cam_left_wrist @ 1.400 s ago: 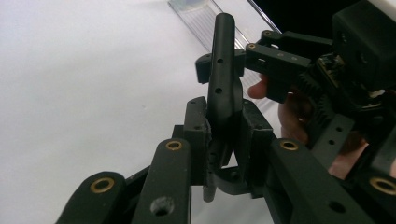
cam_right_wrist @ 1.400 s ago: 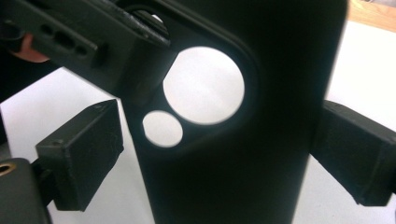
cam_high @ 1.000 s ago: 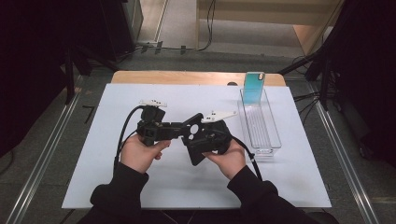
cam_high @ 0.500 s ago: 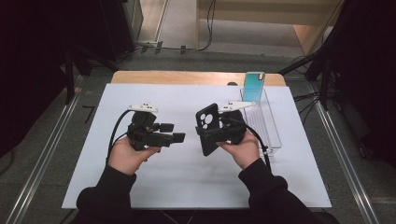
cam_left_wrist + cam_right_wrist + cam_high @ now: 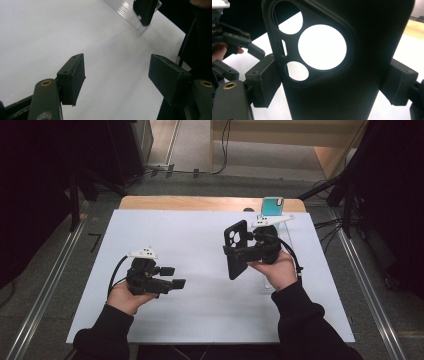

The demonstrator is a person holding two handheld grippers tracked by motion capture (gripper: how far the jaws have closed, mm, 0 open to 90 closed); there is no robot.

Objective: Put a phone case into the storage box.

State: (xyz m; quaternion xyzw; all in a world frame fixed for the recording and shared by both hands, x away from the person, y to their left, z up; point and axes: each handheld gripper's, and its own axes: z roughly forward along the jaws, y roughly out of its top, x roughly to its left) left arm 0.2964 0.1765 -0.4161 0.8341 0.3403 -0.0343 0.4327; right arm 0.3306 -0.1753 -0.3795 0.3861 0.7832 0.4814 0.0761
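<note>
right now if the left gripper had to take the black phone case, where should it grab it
Probably the plain lower half of the black phone case, below the camera cutouts, coming from the left across its narrow width. The right gripper already clamps its long edges mid-height and holds it upright above the table; the left gripper is open.

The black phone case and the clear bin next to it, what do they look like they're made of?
The black phone case, clamped in the right hand-held gripper, looks like matte soft plastic or silicone: dull, no glare, with rounded, moulded edges at the camera cut-outs. Which of the two it is I can't tell. The clear bin looks like hard glossy transparent plastic, perhaps acrylic: the white table shows through and its ridged wall catches light.
</note>
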